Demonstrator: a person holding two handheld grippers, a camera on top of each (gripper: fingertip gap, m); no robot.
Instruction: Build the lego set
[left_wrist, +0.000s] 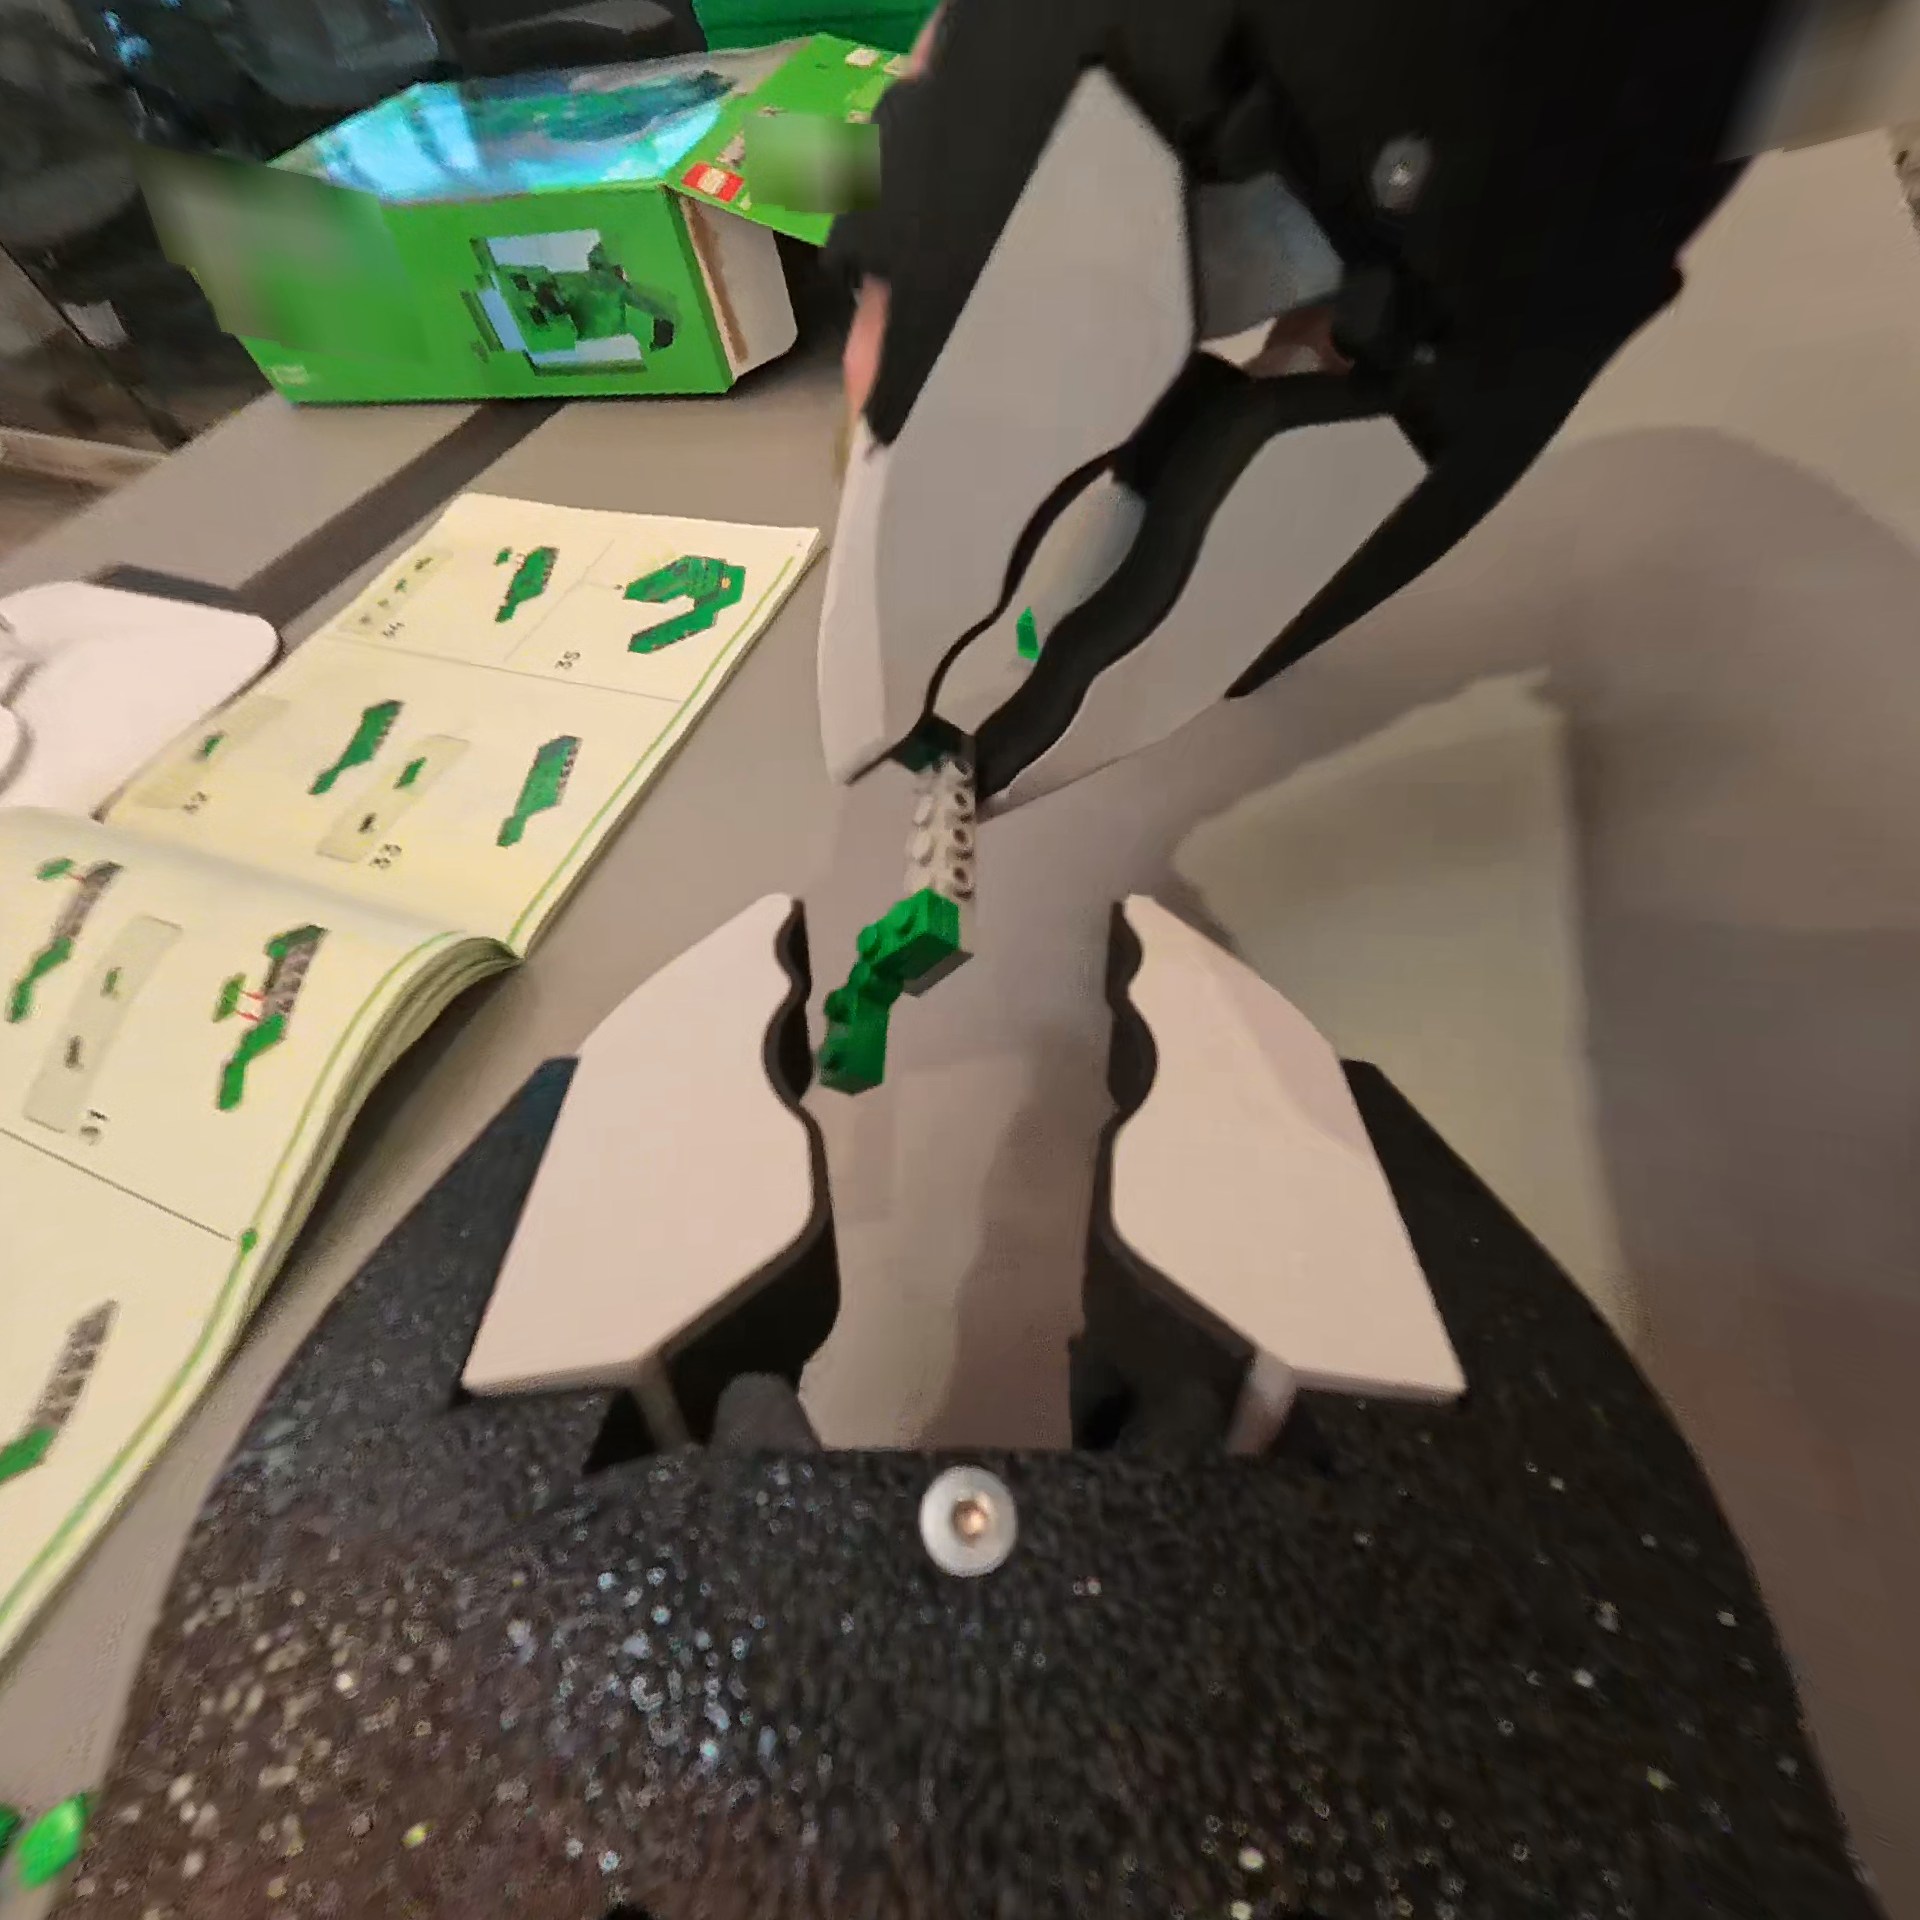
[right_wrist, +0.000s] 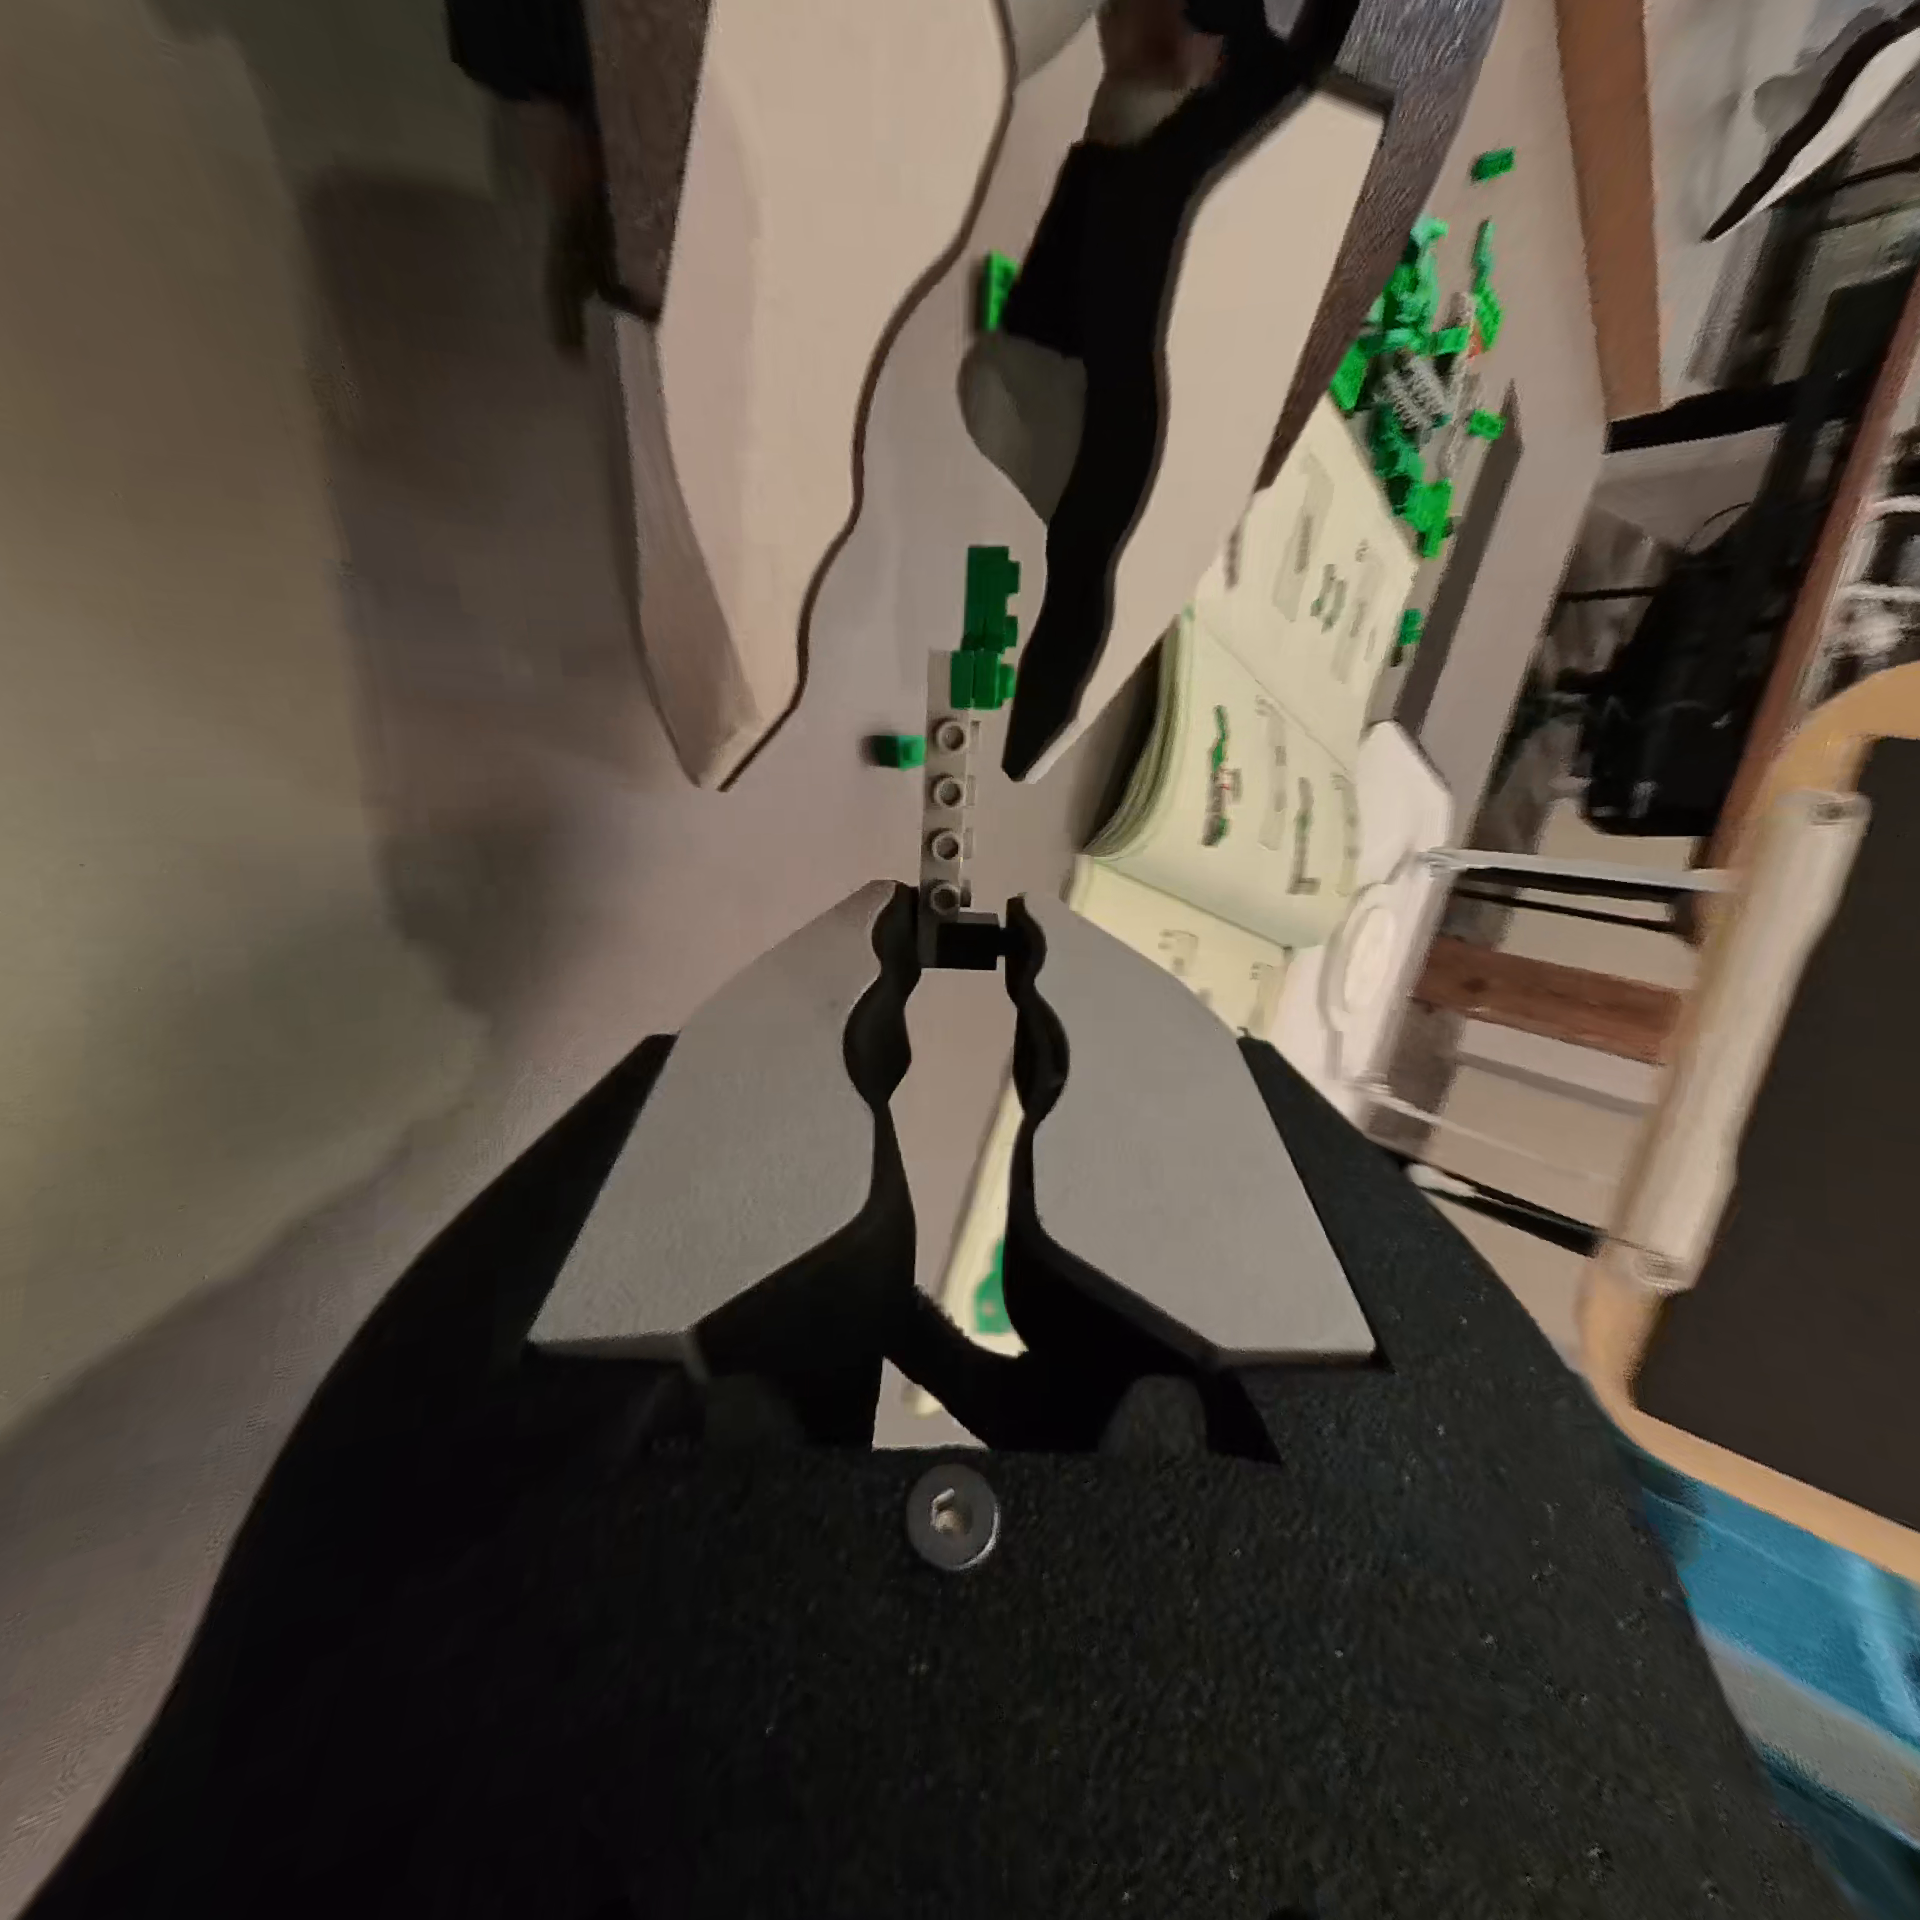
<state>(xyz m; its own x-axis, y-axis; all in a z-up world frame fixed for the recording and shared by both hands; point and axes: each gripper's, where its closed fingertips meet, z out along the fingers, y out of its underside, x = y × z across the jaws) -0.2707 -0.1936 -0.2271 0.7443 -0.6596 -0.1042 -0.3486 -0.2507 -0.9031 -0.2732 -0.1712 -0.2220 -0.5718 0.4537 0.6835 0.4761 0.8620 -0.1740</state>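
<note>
Right between the two grippers: a long grey studded lego beam with a green brick cluster on one end (left_wrist: 940, 842), held off the surface. Right gripper (right_wrist: 961, 925) jaws clamped on the beam's dark end. Left gripper (left_wrist: 956, 997) jaws apart, not gripping. Green end closest to the left one, just past its tips. Long axis straight from one gripper to the other. Open cream instruction booklet (left_wrist: 416, 748) beside the beam.
</note>
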